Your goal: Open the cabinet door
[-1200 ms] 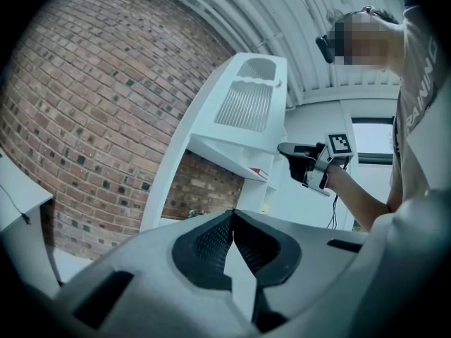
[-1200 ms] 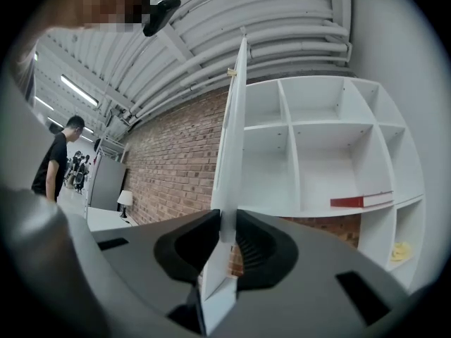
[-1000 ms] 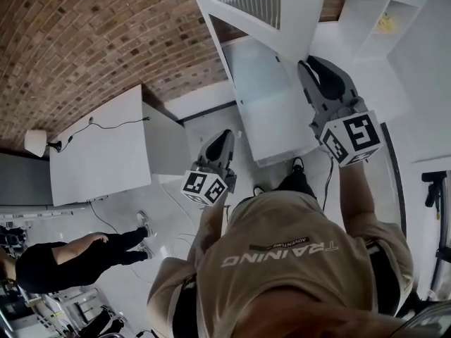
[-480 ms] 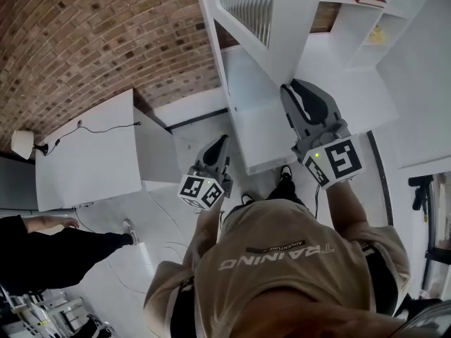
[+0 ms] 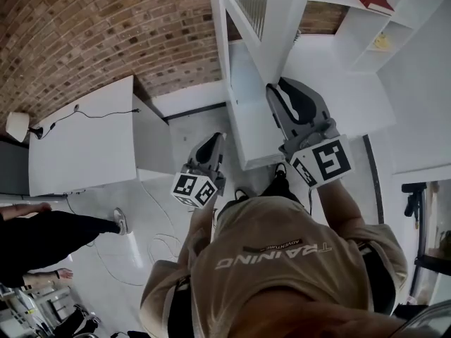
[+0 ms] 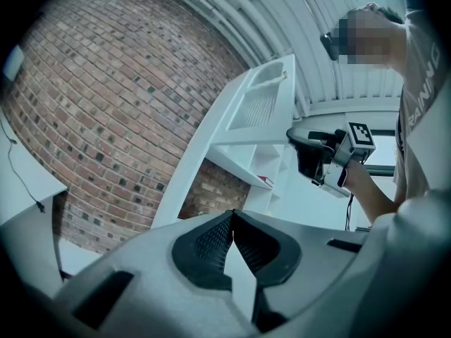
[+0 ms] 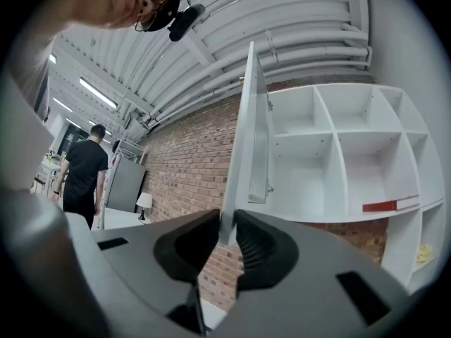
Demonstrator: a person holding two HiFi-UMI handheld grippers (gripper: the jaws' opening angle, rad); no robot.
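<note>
Right gripper [image 7: 225,225] pinches the lower edge of the white louvred cabinet door [image 7: 246,132], with its dark ribbed pads pressed on either side of the panel. From that gripper's view the door appears edge-on, so its slatted face is hidden. In the head view the door stands swung out from the cabinet, and its top is cut off by the frame.

Just behind the door, the white open-shelf cabinet [image 7: 331,153] shows mostly bare compartments. One shelf holds a flat red object [image 7: 384,205]. A small yellow item [image 7: 423,253] lower down is too small to identify.

The left gripper [image 6: 232,215] is held well apart from the door, its jaw tips pressed together with nothing between them.

A red brick wall [image 7: 190,160] runs behind the cabinet. Beyond it are a white table [image 5: 84,146] and a person in black [image 7: 83,171], who is cut off at the frame edge in the head view.
</note>
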